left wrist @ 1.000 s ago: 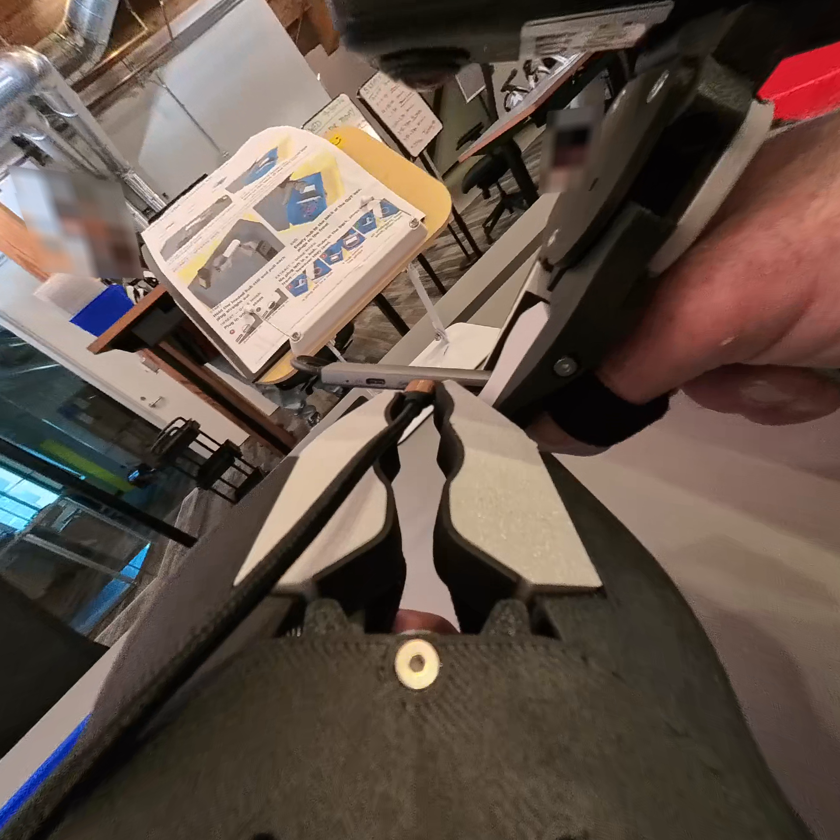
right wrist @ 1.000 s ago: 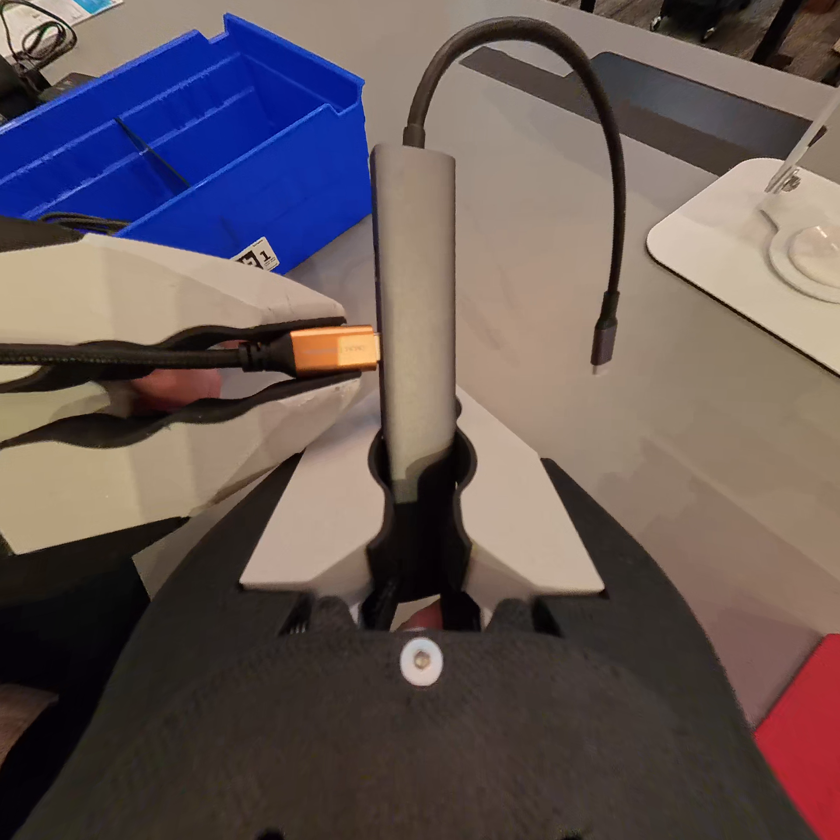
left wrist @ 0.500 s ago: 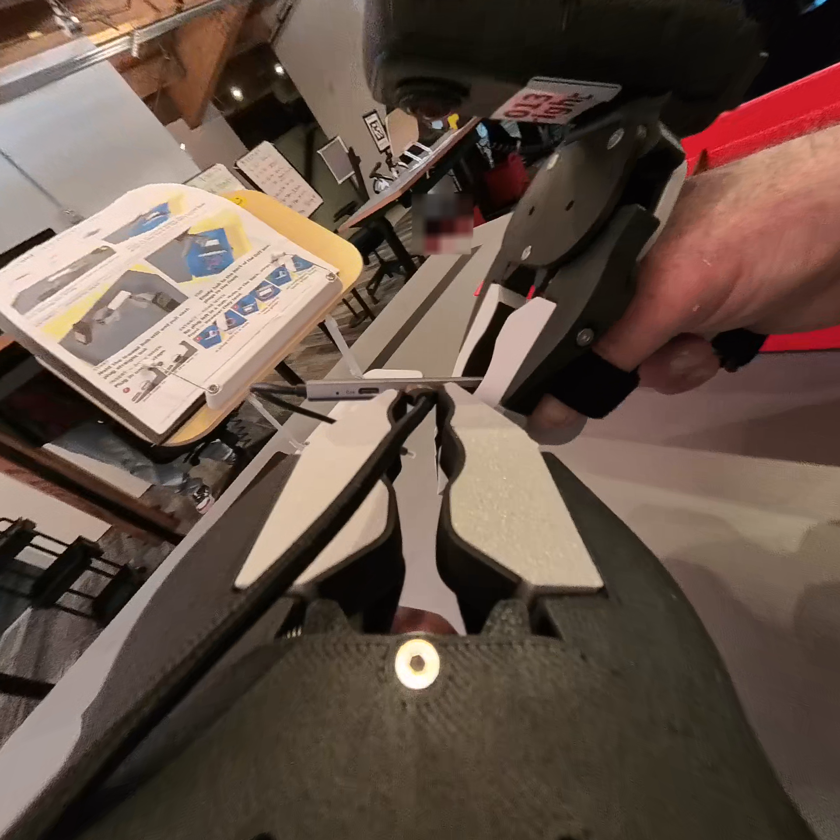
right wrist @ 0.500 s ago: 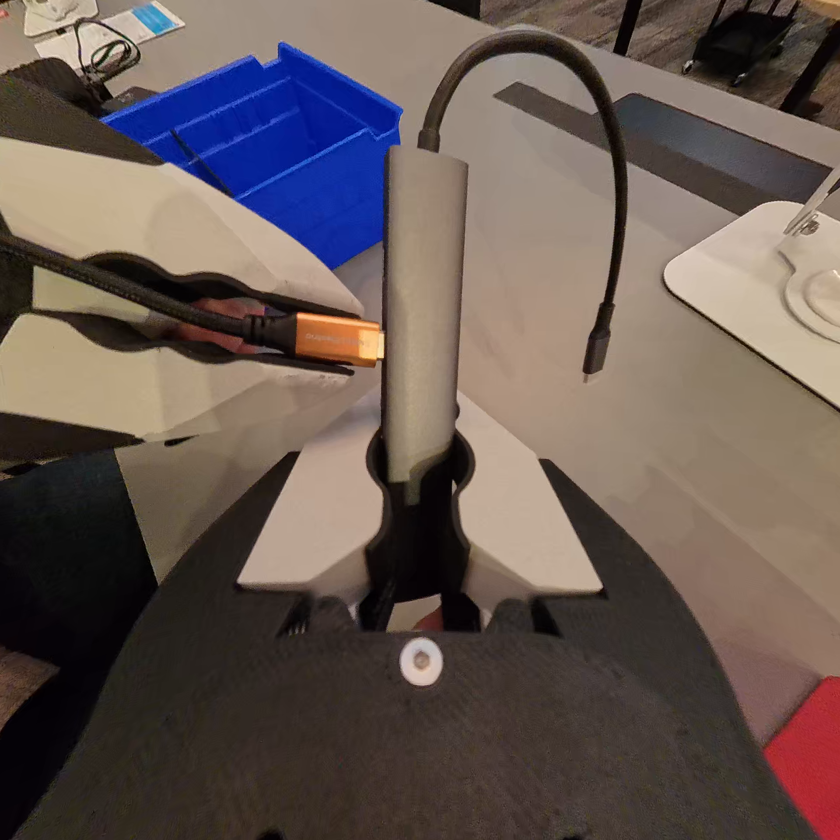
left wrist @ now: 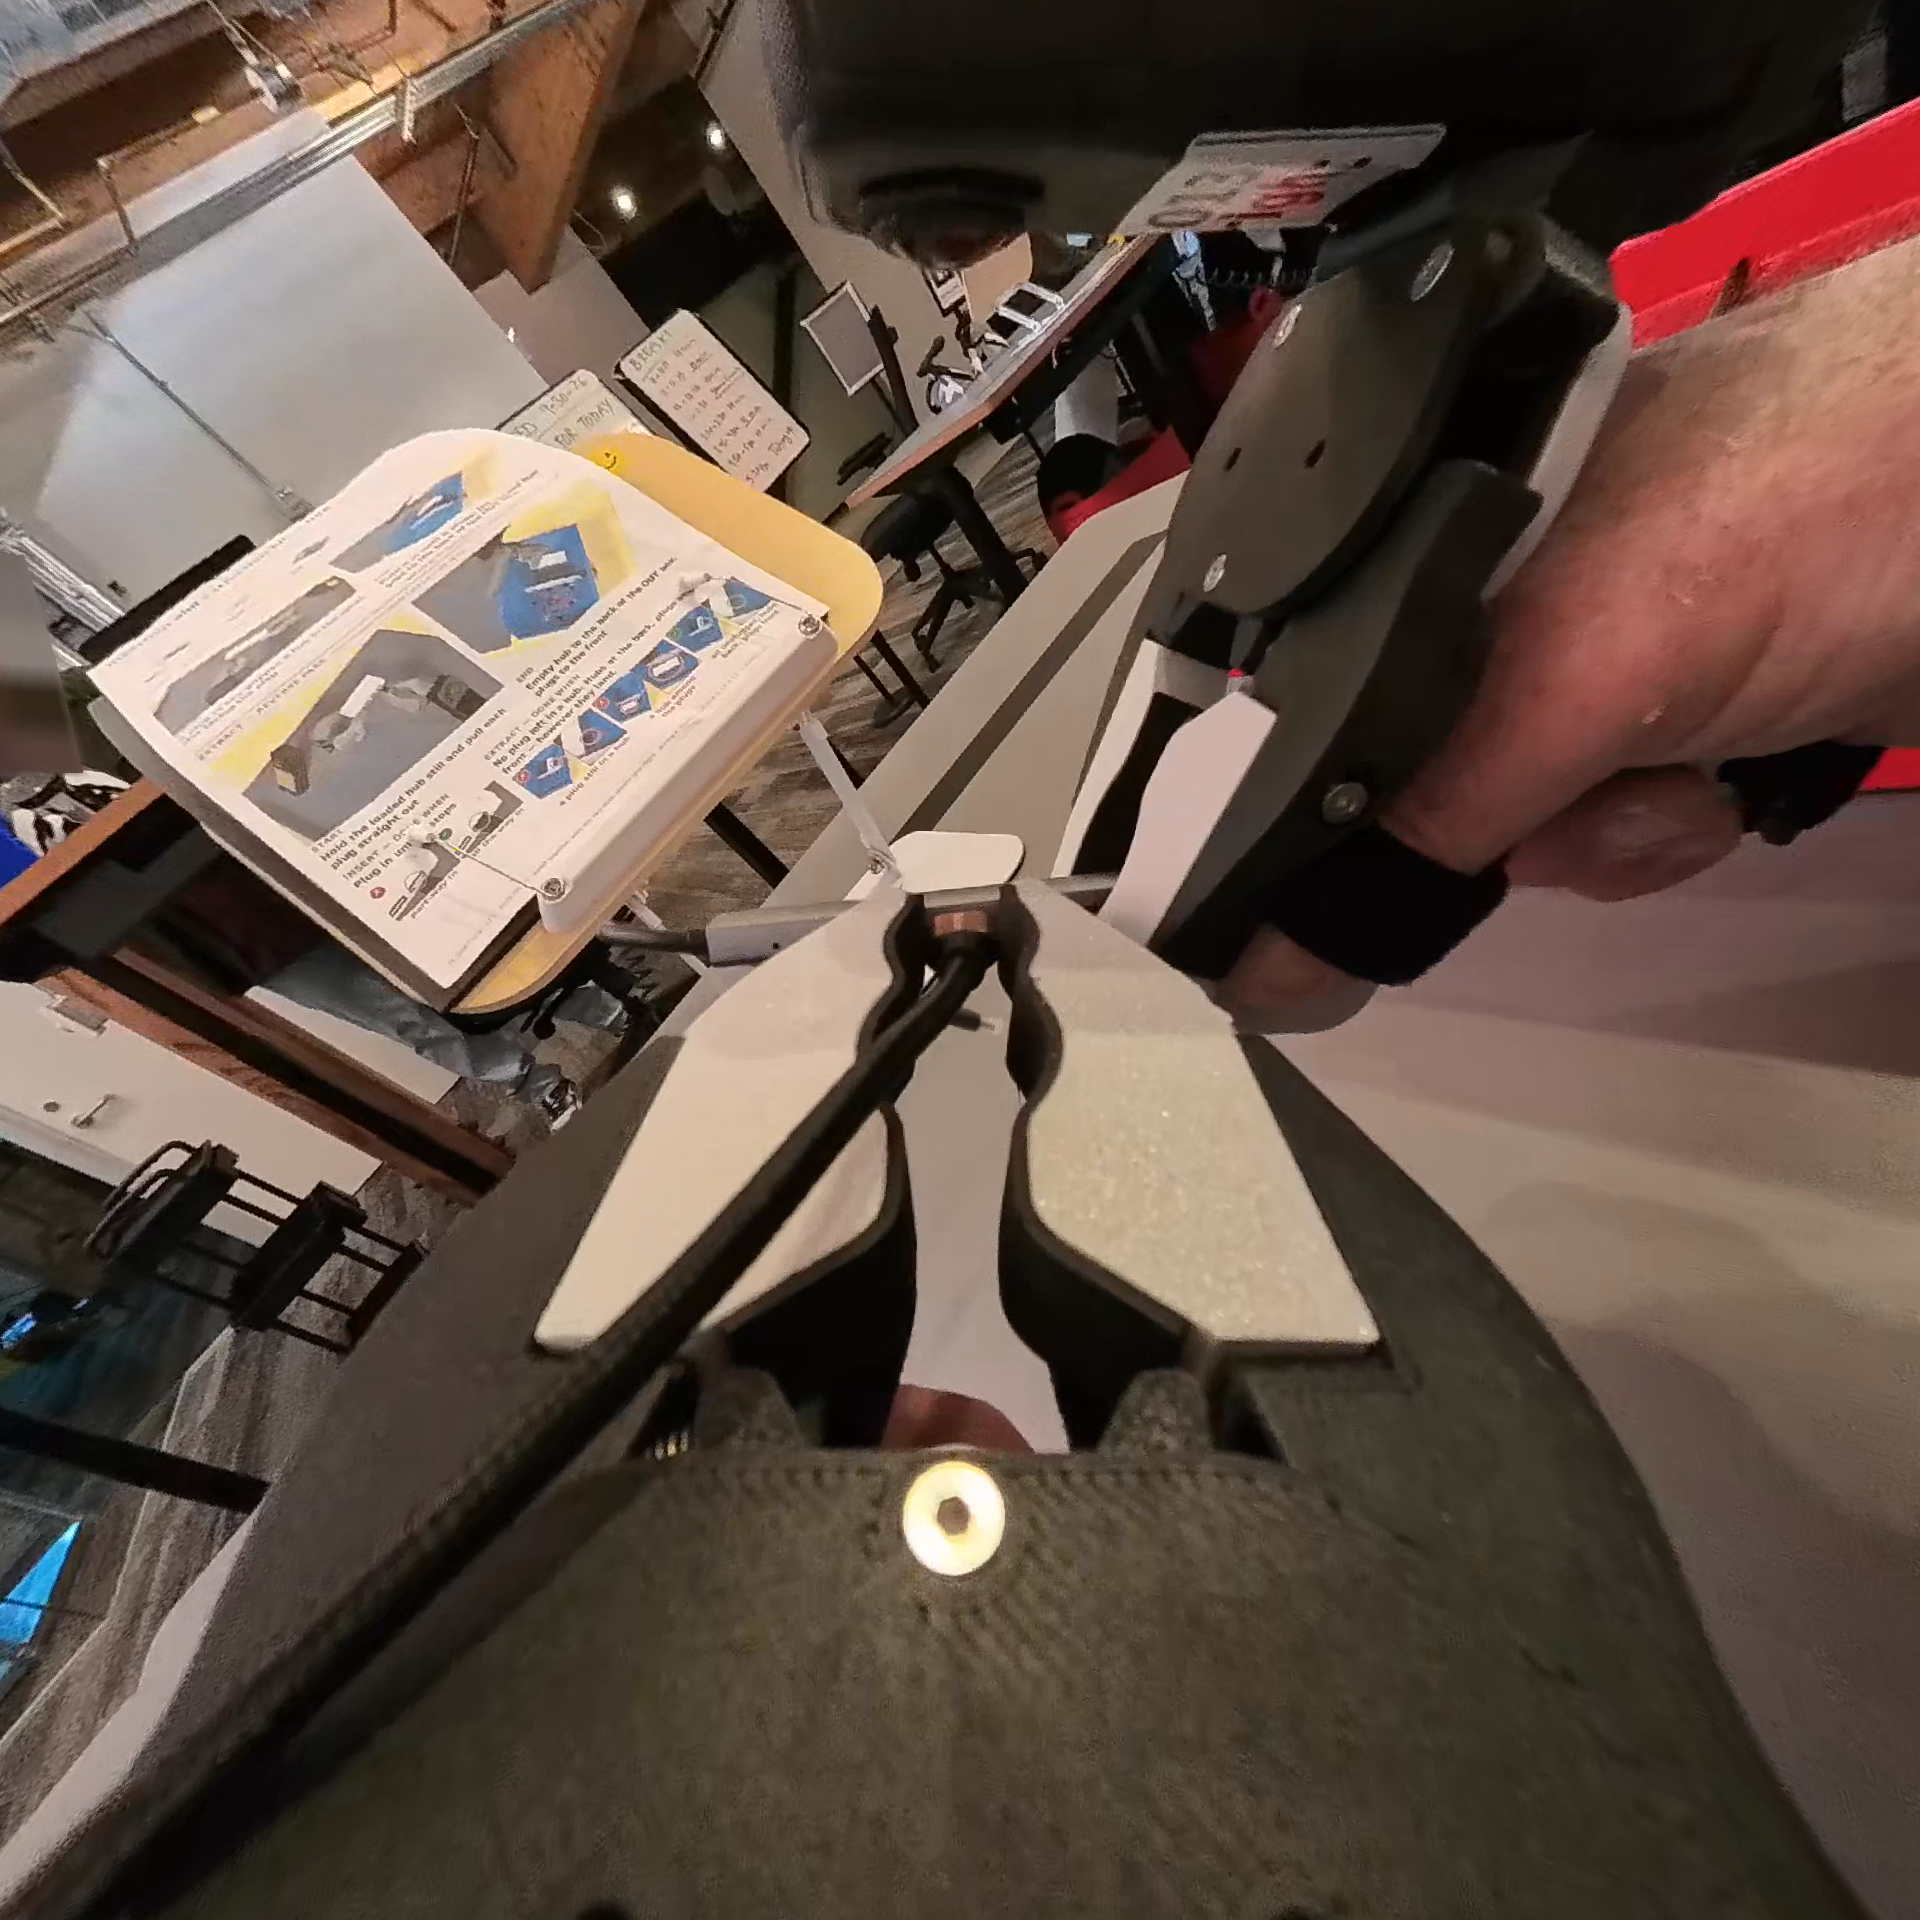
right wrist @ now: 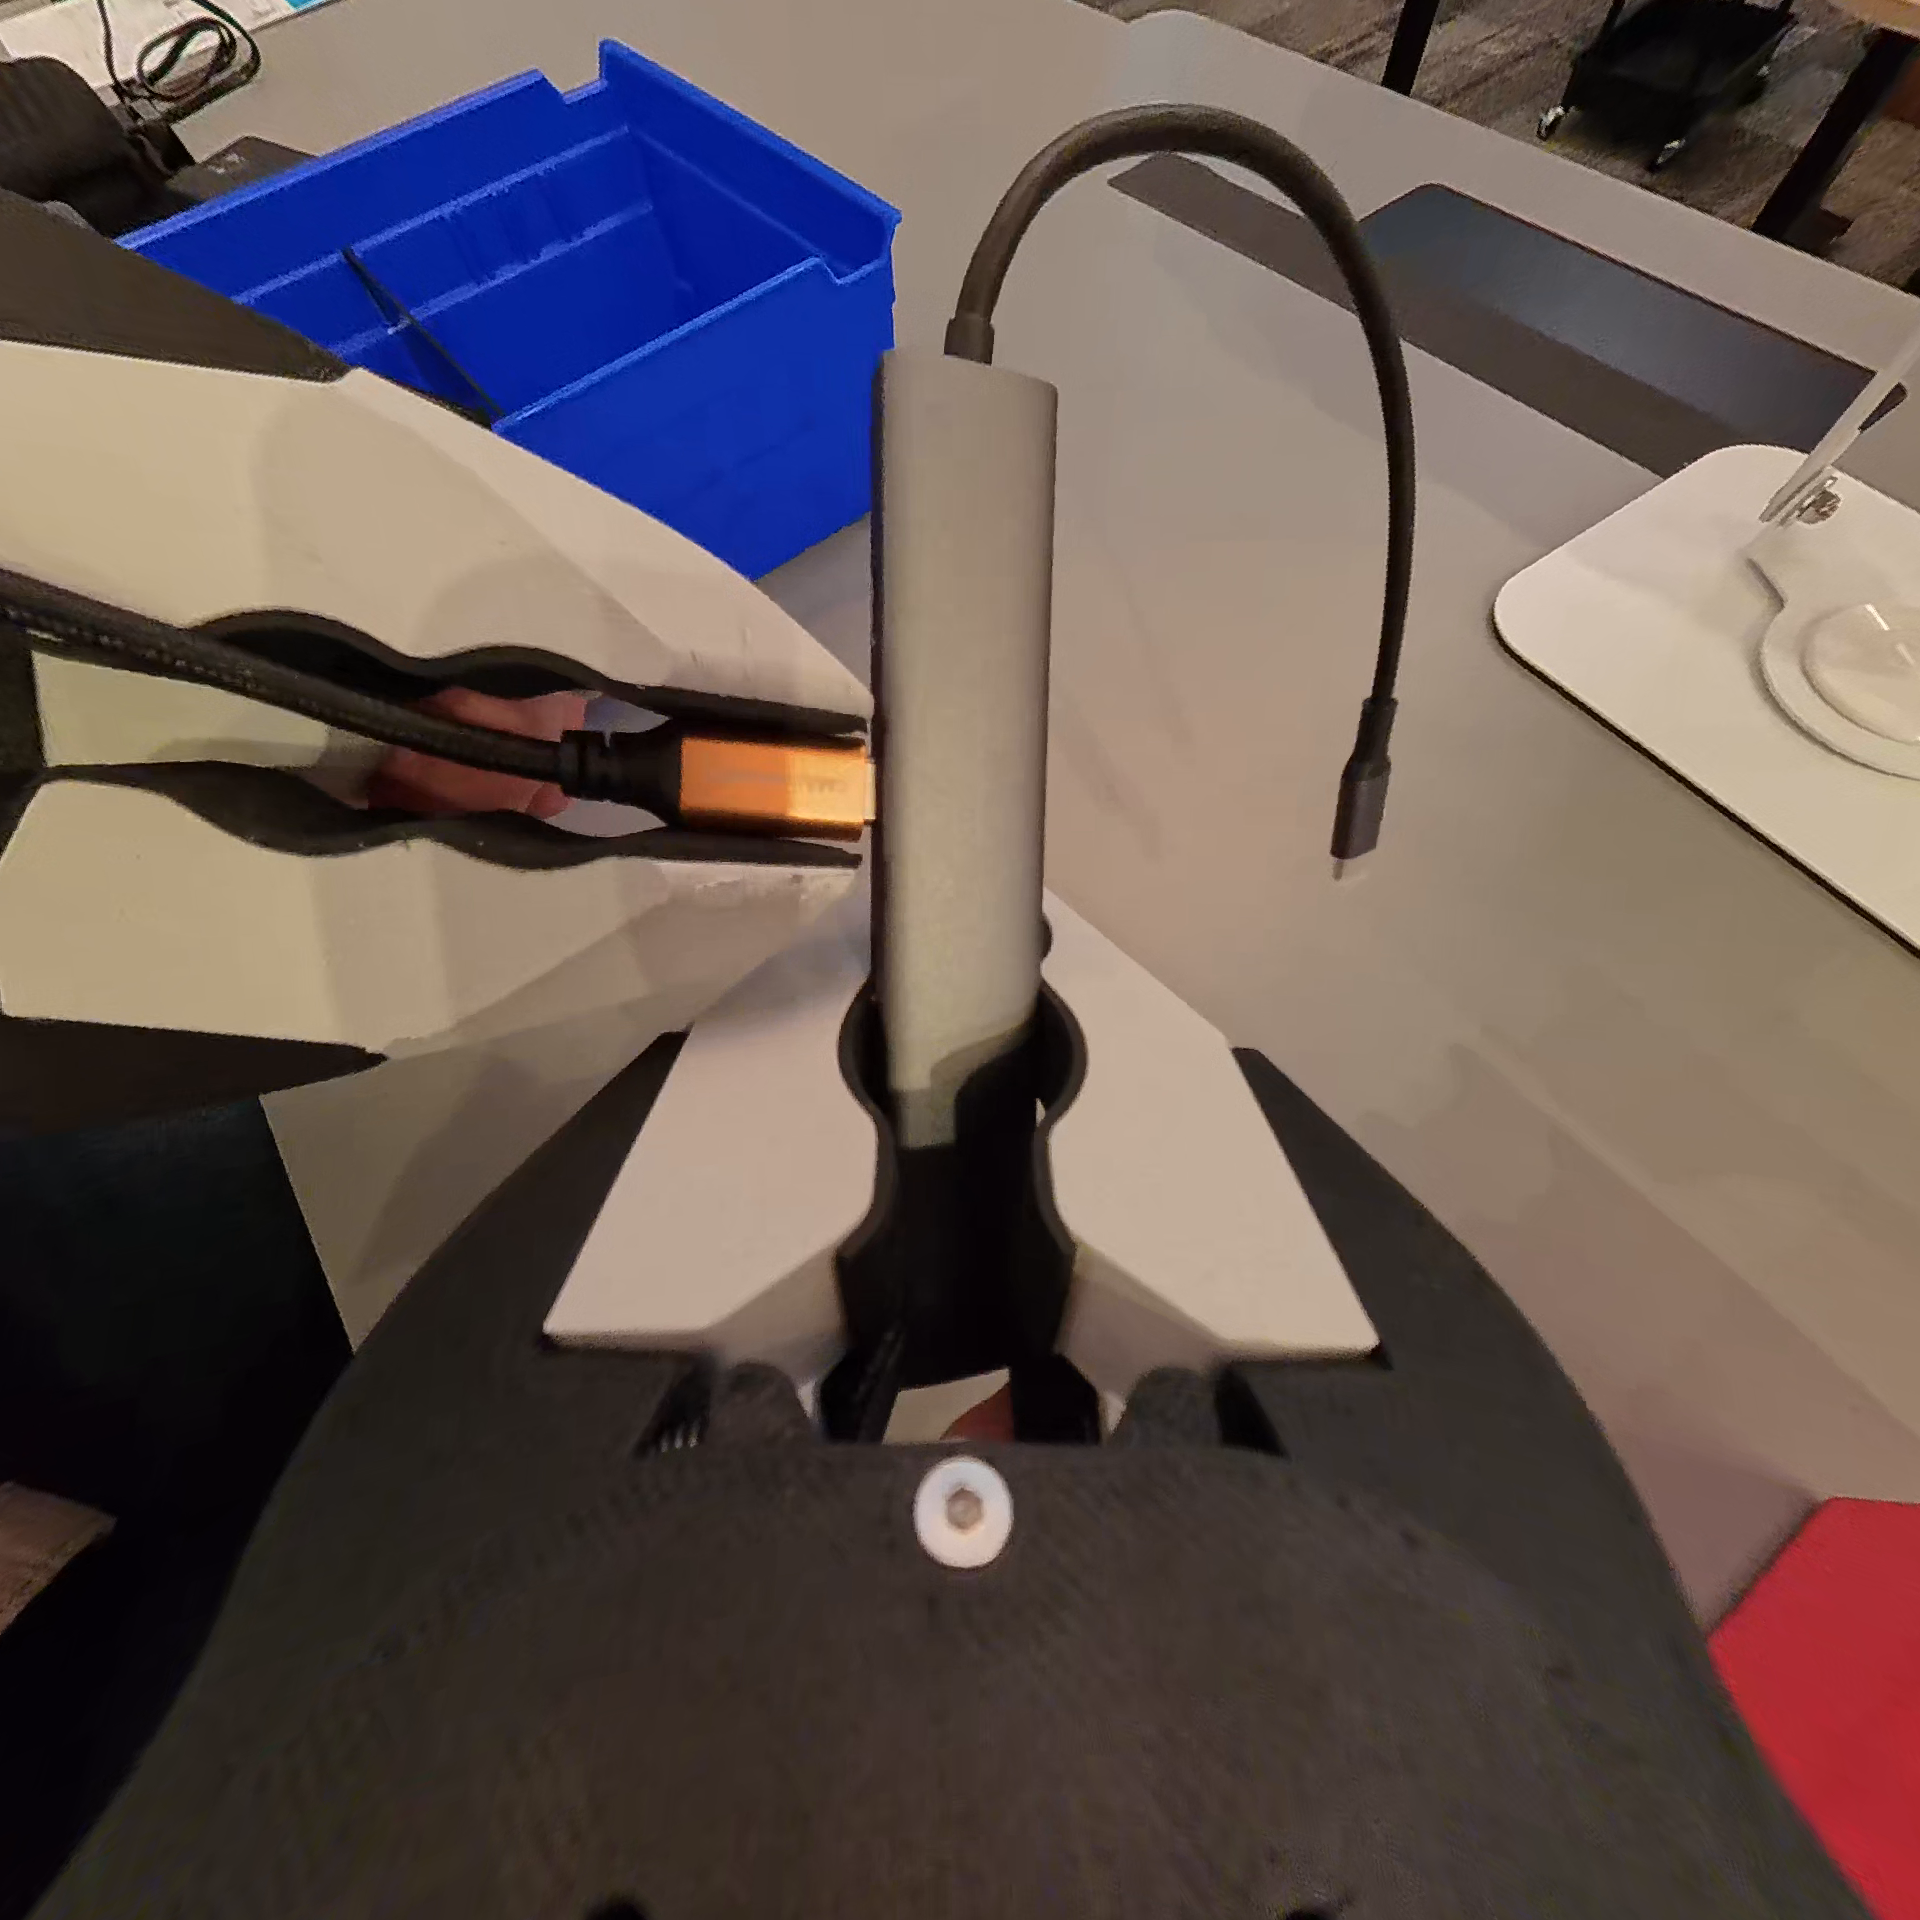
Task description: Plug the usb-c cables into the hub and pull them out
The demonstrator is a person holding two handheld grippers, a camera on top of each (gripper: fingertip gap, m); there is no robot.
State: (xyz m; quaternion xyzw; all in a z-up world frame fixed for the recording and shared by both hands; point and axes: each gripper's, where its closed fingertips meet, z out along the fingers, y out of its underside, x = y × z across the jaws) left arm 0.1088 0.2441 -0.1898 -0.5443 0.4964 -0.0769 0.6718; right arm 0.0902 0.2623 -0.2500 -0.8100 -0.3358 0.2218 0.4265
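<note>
Above the table [right wrist: 1299,1039], the hub [right wrist: 961,665] is clamped upright by the right gripper [right wrist: 961,1081] so the orange plug [right wrist: 774,784], pinched in the left gripper [right wrist: 857,790], can be pressed squarely against its side.

The bare grey tabletop [right wrist: 1195,623] lies open right of the upright grey metal hub [right wrist: 961,665], up to the flat white stand base [right wrist: 1621,623] at far right. The hub's own black looped cable [right wrist: 1382,416] hangs in that gap. Far left, the blue plastic bin [right wrist: 665,343] blocks passage.
</note>
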